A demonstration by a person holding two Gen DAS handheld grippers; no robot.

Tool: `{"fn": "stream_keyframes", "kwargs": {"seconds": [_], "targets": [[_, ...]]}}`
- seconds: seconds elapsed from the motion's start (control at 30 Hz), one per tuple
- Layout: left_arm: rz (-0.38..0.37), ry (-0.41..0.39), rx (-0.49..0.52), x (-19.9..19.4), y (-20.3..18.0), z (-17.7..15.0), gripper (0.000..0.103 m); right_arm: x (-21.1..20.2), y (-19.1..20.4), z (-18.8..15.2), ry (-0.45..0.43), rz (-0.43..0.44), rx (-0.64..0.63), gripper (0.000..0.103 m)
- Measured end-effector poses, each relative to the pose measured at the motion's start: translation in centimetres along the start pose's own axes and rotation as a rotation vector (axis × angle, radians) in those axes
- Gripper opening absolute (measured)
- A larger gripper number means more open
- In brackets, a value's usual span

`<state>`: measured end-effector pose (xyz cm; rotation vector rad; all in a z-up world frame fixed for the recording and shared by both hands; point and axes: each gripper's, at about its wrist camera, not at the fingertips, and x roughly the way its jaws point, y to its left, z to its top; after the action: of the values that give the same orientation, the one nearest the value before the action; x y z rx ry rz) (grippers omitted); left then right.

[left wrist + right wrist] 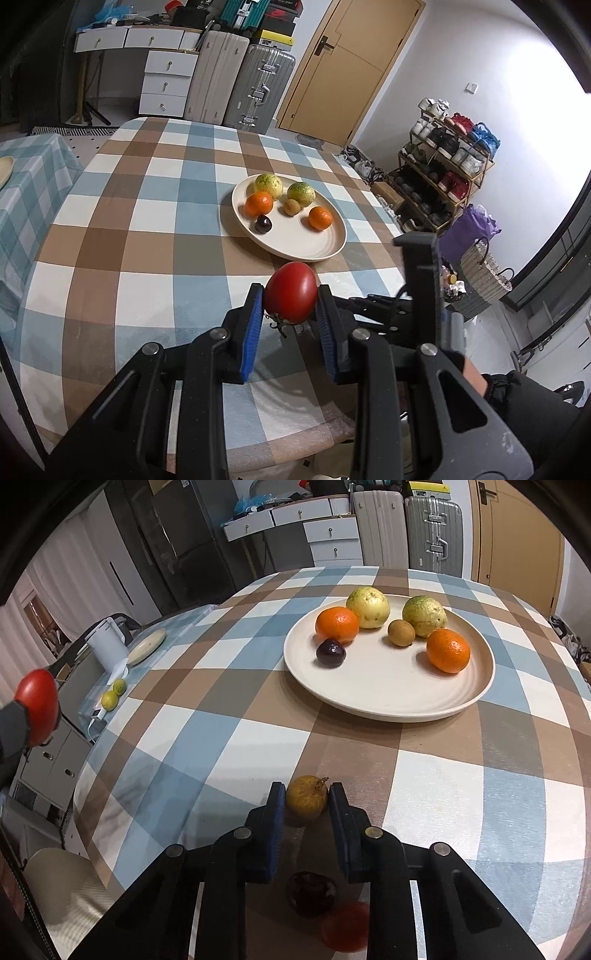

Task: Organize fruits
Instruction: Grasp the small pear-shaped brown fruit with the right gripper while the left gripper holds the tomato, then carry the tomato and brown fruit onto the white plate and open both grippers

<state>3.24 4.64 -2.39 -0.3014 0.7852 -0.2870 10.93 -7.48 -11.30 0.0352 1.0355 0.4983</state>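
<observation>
Checked cloth [207, 738] covers the table, with a cream plate [388, 694] on it holding two oranges, two guavas, a kiwi and a plum. Near this plate, the left gripper [290, 299] is closed on a red tomato [291, 293], held above the cloth. The right gripper [306, 797] has its jaws narrowly apart around a yellow-brown fruit [306, 798]; whether they press it, I cannot tell.

The lower part of the tomato [291, 292] is covered by the pads of the left gripper [290, 295]. In the right wrist view, a dark fruit [311, 893] and a red fruit [345, 926] under the right gripper [306, 801] are blurred, and their kind cannot be told. The yellow-brown fruit [306, 797] between the pads is partly hidden at its sides. The small plate [5, 169] is cut off by the frame edge.
</observation>
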Motion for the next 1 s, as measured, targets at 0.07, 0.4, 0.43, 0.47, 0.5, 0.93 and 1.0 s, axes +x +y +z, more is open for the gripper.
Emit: {"fn": "stream_keyframes", "kwargs": {"seconds": [0.07,0.4,0.43,0.47,0.5,0.93,1.0], "targets": [[0.019,0.002,0.010,0.3,-0.1,-0.1,0.026,-0.4,-0.2,0.0,-0.011,0.010,0.008,0.025],[0.091,0.040,0.047,2.2,-0.8,-0.4,0.026,-3.9,-1.5,0.1,-0.092,0.052,0.058,0.025],[0.094,0.041,0.056,2.2,-1.1,-0.3,0.026,-4.3,-1.7,0.1,-0.102,0.057,0.066,0.025],[0.097,0.041,0.067,2.3,-1.4,-0.2,0.026,-4.8,-1.8,0.2,-0.115,0.062,0.074,0.025],[0.103,0.039,0.079,2.3,-1.8,0.0,0.026,-5.3,-1.9,0.2,-0.128,0.068,0.080,0.025],[0.096,0.063,0.162,8.1,-4.4,5.8,0.026,-9.7,-4.5,1.6,-0.272,0.085,0.094,0.025],[0.088,0.080,0.155,10.3,-4.5,6.9,0.026,-9.6,-5.7,2.3,-0.285,0.086,0.112,0.025]]}}
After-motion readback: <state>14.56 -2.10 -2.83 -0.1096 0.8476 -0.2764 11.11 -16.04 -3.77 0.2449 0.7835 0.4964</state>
